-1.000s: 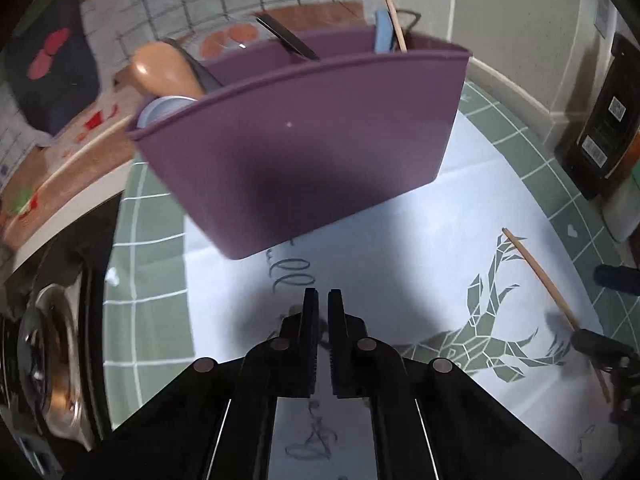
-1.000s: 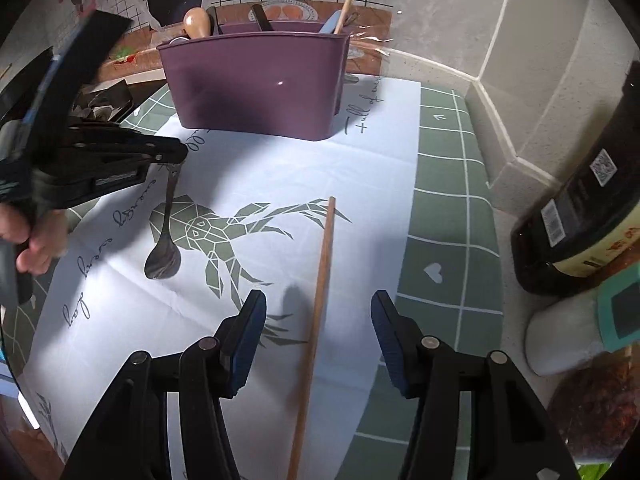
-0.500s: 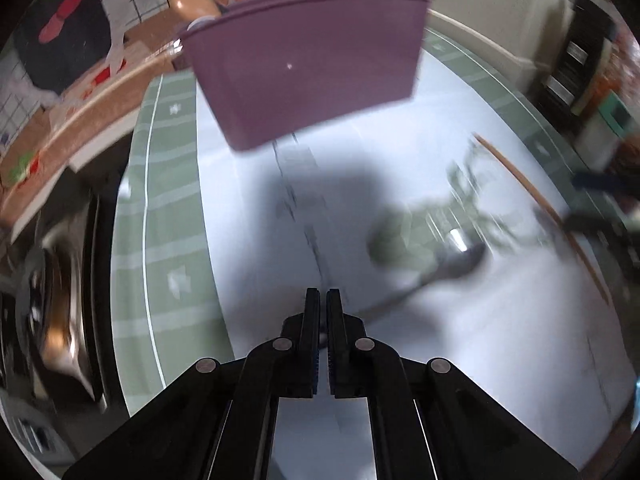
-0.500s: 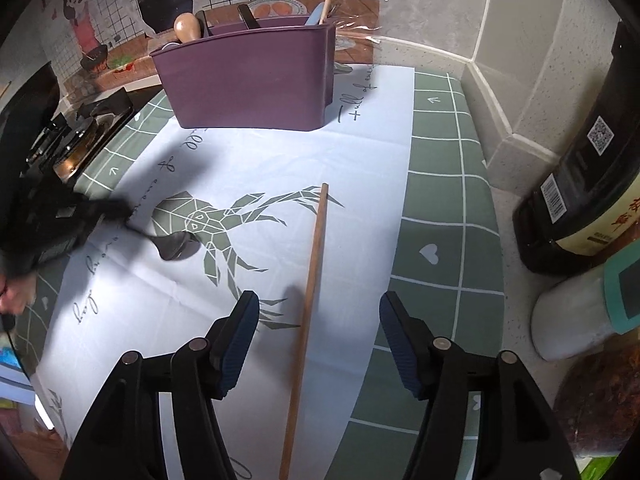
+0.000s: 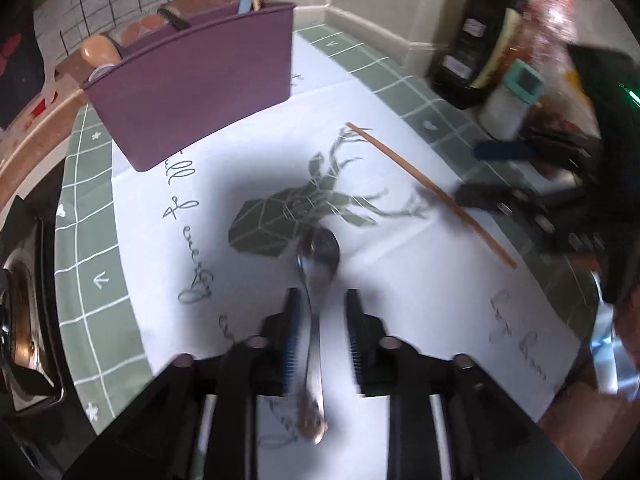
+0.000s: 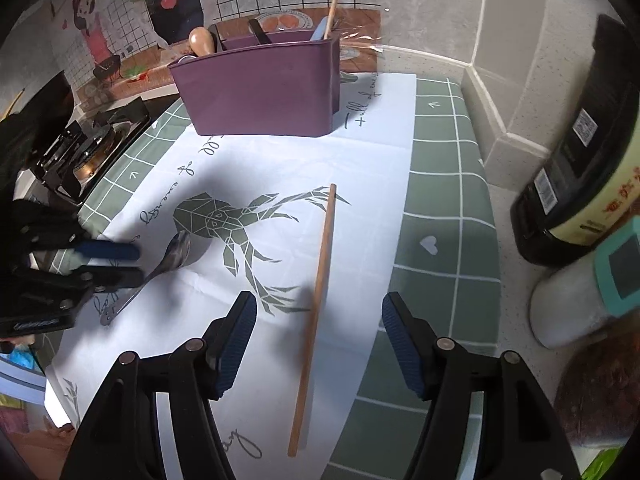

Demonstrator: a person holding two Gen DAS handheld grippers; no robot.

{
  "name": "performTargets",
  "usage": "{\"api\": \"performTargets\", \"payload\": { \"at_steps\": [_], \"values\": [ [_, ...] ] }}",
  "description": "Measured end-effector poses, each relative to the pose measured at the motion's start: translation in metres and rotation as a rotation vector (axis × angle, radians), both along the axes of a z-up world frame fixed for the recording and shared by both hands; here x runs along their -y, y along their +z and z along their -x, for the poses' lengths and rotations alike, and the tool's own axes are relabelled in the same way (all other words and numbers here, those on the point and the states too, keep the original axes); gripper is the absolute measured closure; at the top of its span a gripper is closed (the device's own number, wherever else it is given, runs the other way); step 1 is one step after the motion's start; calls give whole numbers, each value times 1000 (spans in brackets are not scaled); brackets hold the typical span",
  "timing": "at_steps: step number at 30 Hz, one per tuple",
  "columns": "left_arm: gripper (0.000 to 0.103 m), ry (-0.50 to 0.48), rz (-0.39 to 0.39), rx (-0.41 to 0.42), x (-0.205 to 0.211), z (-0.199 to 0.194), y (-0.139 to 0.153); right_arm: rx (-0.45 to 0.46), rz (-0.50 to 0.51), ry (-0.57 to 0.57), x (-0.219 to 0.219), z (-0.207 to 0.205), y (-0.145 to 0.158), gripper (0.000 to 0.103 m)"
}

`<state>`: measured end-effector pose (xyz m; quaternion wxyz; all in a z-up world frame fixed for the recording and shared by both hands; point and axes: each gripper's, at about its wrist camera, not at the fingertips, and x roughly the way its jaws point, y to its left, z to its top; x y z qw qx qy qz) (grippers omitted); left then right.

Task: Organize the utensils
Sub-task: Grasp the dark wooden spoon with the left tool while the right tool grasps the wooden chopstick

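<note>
Lying flat on the white cloth (image 6: 380, 168) near its middle, the chopstick (image 6: 320, 292) and the spoon (image 5: 316, 264) have bare cloth all round them; the purple holder (image 6: 260, 84) stands at the cloth's far edge, and bottles (image 6: 576, 184) crowd the counter past its right edge. The left gripper (image 5: 320, 320) hangs over the spoon, whose handle runs between the jaws; they have just been opening and stand slightly apart, not pressing on it. The right gripper (image 6: 316, 344) hovers over the near half of the chopstick, which lies between its jaws. Those have just been widening and stand well apart, clear of the stick.
</note>
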<state>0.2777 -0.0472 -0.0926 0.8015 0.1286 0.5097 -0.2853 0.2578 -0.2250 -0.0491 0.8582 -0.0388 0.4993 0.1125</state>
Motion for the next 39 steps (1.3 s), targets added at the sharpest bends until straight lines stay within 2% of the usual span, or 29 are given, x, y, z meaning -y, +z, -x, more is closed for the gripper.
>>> {"api": "performTargets", "payload": {
  "at_steps": [5, 10, 13, 15, 18, 20, 22, 25, 27, 29, 30, 33, 39],
  "values": [
    [56, 94, 24, -52, 7, -24, -7, -7, -11, -28, 11, 7, -2, 39],
    [56, 98, 3, -48, 23, -27, -14, -18, -17, -54, 19, 7, -5, 39],
    [58, 112, -10, -38, 25, -28, -19, -12, -19, -46, 18, 6, -3, 39],
    [71, 118, 3, -17, 21, -25, -19, -4, -14, -36, 14, 3, -1, 39],
    [74, 149, 28, 17, 13, -19, -17, -2, -29, -31, 7, -8, -3, 40],
    [74, 185, 66, 17, 2, -13, -15, -23, -50, -24, 3, -17, -8, 52],
    [74, 229, 96, 16, -9, -8, -13, -44, -40, -12, -6, -27, -14, 58],
    [74, 289, 142, 35, -24, -2, -6, -52, 14, -3, -17, -37, -20, 61],
    [74, 327, 166, 54, -33, 2, 0, -70, 21, -1, -21, -41, -23, 70],
    [74, 351, 182, 63, -41, 4, 5, -113, -6, 8, -22, -43, -28, 95],
    [74, 359, 183, 68, -44, 5, 7, -132, -16, 7, -23, -43, -31, 96],
    [74, 373, 186, 79, -48, 8, 10, -104, -13, -1, -24, -37, -27, 98],
    [74, 388, 209, 104, -52, 16, 18, 18, -43, -2, -25, -19, 8, 99]
  ]
}}
